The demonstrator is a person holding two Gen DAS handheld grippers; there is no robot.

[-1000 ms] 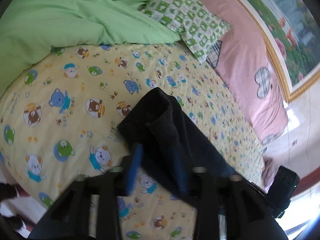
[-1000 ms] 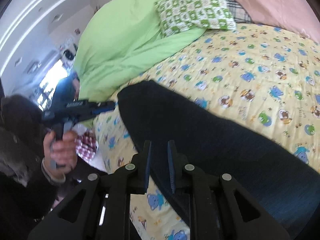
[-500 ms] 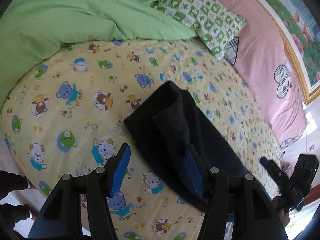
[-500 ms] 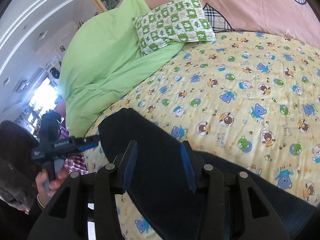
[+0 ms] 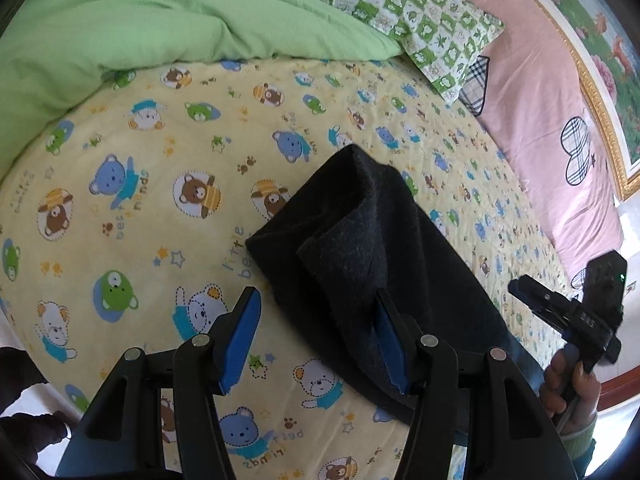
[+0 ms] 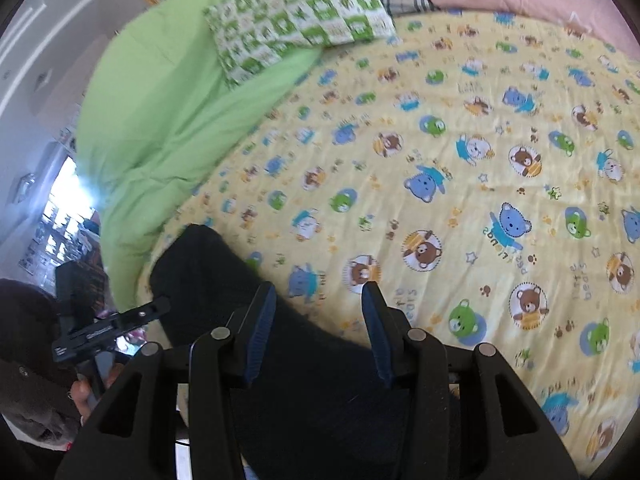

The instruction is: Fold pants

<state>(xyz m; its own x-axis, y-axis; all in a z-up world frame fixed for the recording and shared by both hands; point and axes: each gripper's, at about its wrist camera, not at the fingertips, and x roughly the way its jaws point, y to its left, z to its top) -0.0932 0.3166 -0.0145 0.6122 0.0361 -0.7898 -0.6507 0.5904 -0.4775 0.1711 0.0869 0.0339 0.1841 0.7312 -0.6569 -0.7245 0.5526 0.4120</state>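
Observation:
The dark pants (image 5: 360, 248) lie folded in a long strip on the yellow bear-print sheet (image 5: 160, 184), with a raised fold along the near end. My left gripper (image 5: 316, 336) is open and empty just above the pants' near edge. Its right finger sits over the cloth. In the right wrist view the pants (image 6: 224, 280) lie at the lower left. My right gripper (image 6: 320, 328) is open and empty over their edge. Each gripper shows in the other's view, the right one (image 5: 576, 312) and the left one (image 6: 100, 328).
A green duvet (image 5: 180, 12) is heaped at the far side of the bed. A green-checked pillow (image 5: 416, 16) and a pink pillow (image 5: 532, 92) lie at the head. The bed's edge runs along the near left.
Both grippers have opened and let go of the pants, then drawn back. The pants now lie flat on the sheet. The right wrist view has swung to the right.

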